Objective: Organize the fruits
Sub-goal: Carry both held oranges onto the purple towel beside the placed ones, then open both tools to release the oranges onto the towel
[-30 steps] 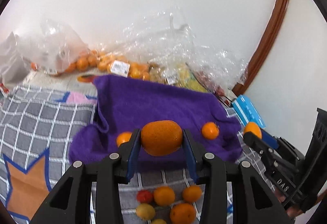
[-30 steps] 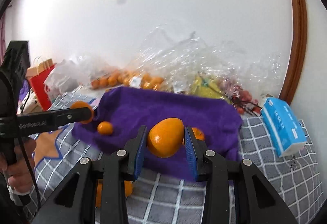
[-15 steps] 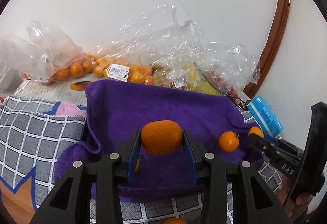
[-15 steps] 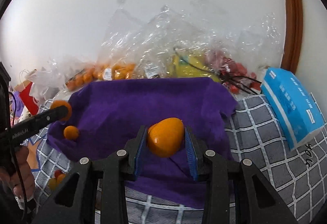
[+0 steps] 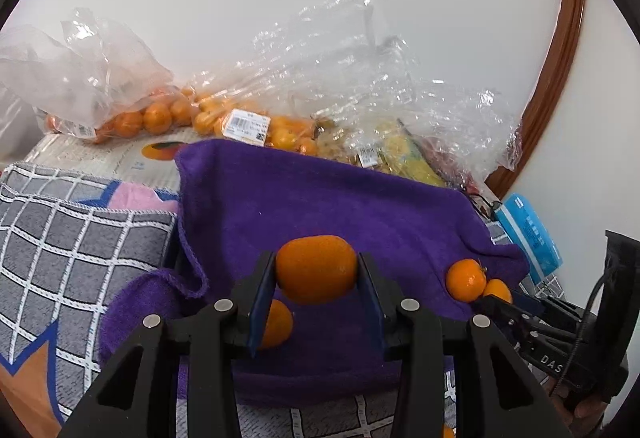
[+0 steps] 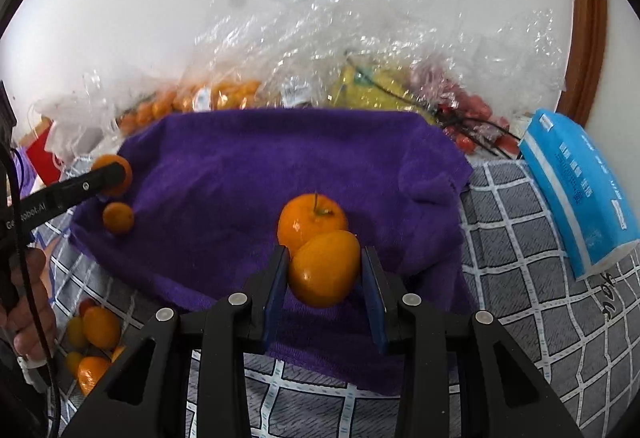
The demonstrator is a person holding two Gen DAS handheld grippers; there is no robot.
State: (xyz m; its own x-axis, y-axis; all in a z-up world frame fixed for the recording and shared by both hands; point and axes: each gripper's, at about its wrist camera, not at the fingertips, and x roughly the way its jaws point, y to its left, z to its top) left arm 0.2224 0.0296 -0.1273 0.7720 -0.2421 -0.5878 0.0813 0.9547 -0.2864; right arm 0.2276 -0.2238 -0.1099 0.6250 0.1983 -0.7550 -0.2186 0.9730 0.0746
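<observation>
My left gripper (image 5: 316, 280) is shut on an orange (image 5: 316, 269) and holds it over the near left part of the purple towel (image 5: 320, 206). A small orange (image 5: 276, 324) lies on the towel just below it. My right gripper (image 6: 324, 278) is shut on an orange (image 6: 325, 268), low over the near right part of the towel (image 6: 248, 178), right beside a stemmed orange (image 6: 310, 220) that lies there. In the right wrist view the left gripper's orange (image 6: 114, 174) and the small orange (image 6: 118, 218) show at the left. The stemmed orange (image 5: 466, 280) also shows in the left wrist view.
Clear plastic bags of oranges (image 5: 160, 114) and other fruit (image 6: 376, 94) lie behind the towel against the wall. A blue tissue pack (image 6: 580, 186) lies at the right. Several loose fruits (image 6: 96, 334) lie on the grey checked cloth (image 6: 520, 278) at the near left.
Both grippers have moved forward and down toward the towel with their oranges. The right gripper has come close to the stemmed orange; the left one is now above the small orange.
</observation>
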